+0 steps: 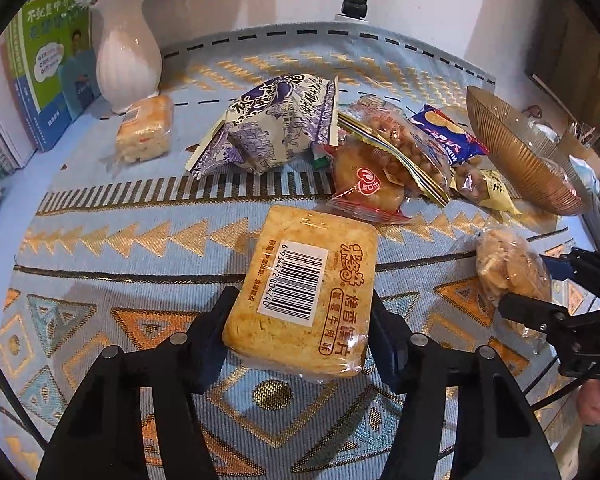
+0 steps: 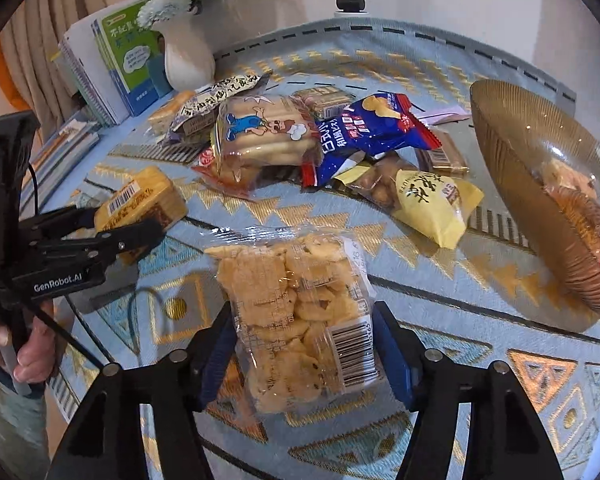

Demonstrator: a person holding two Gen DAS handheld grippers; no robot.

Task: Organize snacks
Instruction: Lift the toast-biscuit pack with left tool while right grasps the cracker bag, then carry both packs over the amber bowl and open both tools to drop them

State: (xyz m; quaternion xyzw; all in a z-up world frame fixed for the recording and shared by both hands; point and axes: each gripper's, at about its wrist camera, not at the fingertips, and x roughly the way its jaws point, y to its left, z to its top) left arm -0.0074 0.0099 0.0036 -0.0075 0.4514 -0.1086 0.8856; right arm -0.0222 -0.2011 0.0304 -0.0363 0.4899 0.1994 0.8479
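2 grippers, 2 snack packs, both gripped above the tabletop

slippery film could let either pack slide out on the way to the ribbed bowl. left gripper jaws clamp the baked bun-slice pack; right gripper jaws clamp the clear bag of crisps, each pack sitting between its pads.

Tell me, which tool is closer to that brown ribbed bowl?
The right tool, gripping a clear crisp bag, is nearer the brown ribbed bowl at its right. The left tool, around a barcoded cracker pack, sits at the far side.
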